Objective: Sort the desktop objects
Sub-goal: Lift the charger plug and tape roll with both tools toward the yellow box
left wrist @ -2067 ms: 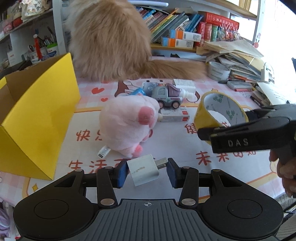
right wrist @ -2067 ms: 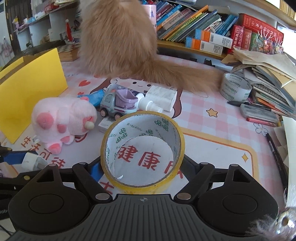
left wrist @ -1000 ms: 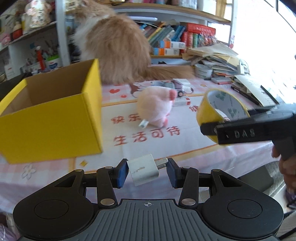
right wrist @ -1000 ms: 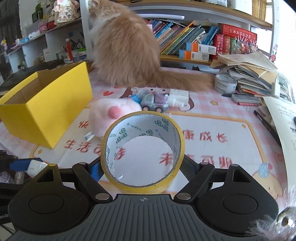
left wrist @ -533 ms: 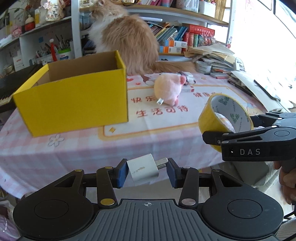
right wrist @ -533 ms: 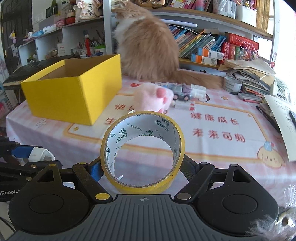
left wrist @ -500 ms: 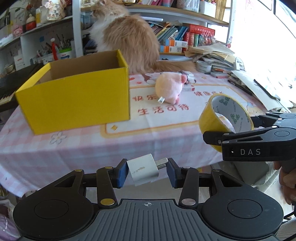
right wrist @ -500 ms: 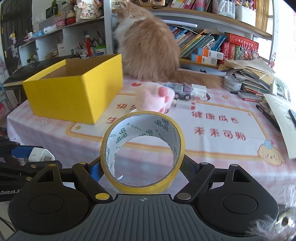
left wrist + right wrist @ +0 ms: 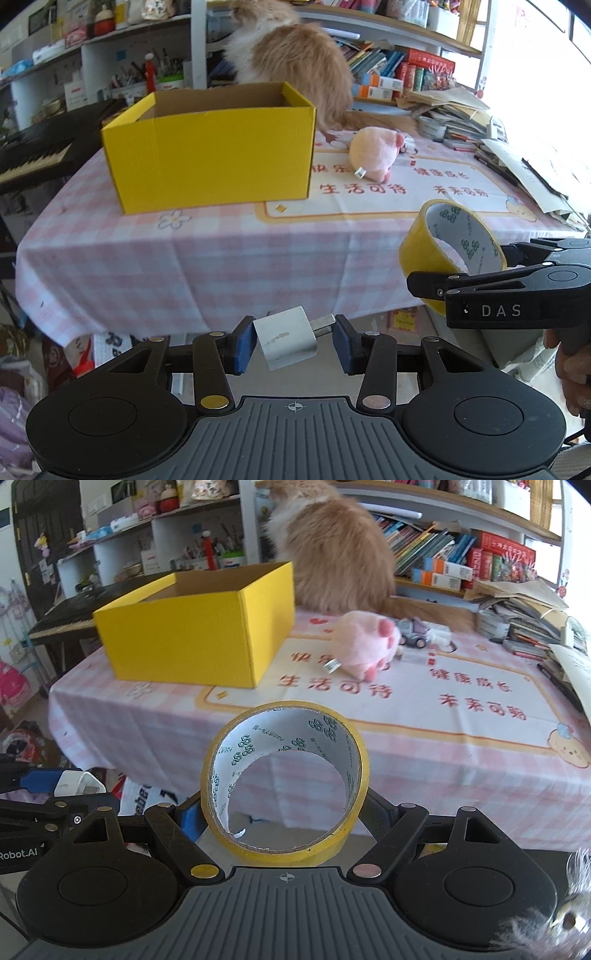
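Observation:
My left gripper is shut on a white plug adapter, held in front of the table's near edge, off the table. My right gripper is shut on a yellow tape roll, also off the table; it shows in the left wrist view at the right. An open yellow box stands on the table's left part and also shows in the right wrist view. A pink plush pig lies right of the box.
An orange cat sits behind the box. A toy truck, a white bottle and a small box lie behind the pig. Books, papers and a tape roll crowd the right side. A keyboard stands at the left.
Both grippers have pulled back from the table with their objects still held. The box, pig and cat now look smaller and farther away.

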